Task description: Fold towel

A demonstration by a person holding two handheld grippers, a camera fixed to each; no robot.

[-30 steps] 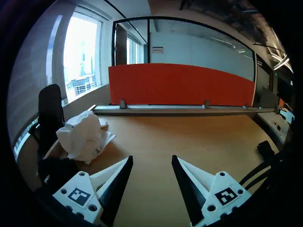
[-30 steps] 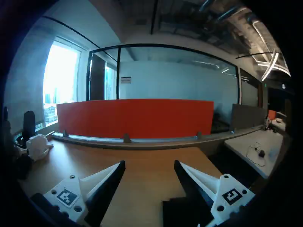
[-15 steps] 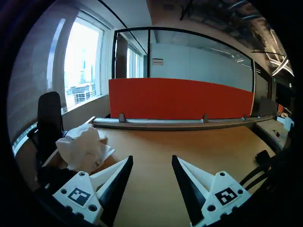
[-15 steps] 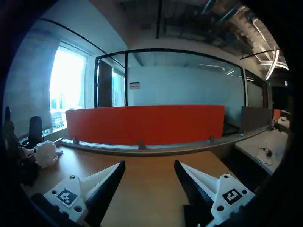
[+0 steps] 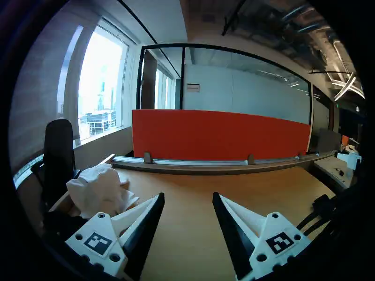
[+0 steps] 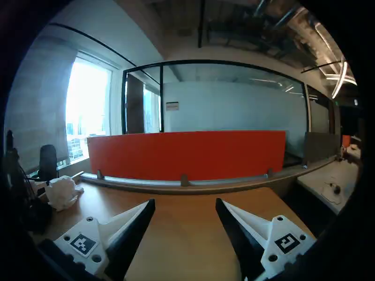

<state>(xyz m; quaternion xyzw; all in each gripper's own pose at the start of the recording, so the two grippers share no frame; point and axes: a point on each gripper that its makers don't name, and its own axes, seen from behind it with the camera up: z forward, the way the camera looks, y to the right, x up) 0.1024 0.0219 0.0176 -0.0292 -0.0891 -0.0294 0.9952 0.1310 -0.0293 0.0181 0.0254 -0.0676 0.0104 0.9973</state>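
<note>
Left claw (image 5: pixel 187 195) is hanging spread wide over the tabletop (image 5: pixel 262 192), nothing between its fingers, pointing across the wood toward the orange divider (image 5: pixel 220 136). Right claw (image 6: pixel 185 202) is hovering the same way, also spread and empty, aiming over the bare middle. The towel (image 5: pixel 100 189) is sitting as a crumpled white heap at the left side of the tabletop, just in front of the black chair (image 5: pixel 58 145), well apart from both claws and touched by neither. Judging by this, the fold is not yet begun: the cloth is bunched, so it is needing to be picked up and spread flat first, with the open middle likely serving as the working area. Both claws are presumably being held wide so each is ready to pinch a corner. The left one is sitting nearer the heap, so it is probably reaching first. The bunching is hiding the corners, which may make finding an edge fiddly.
</note>
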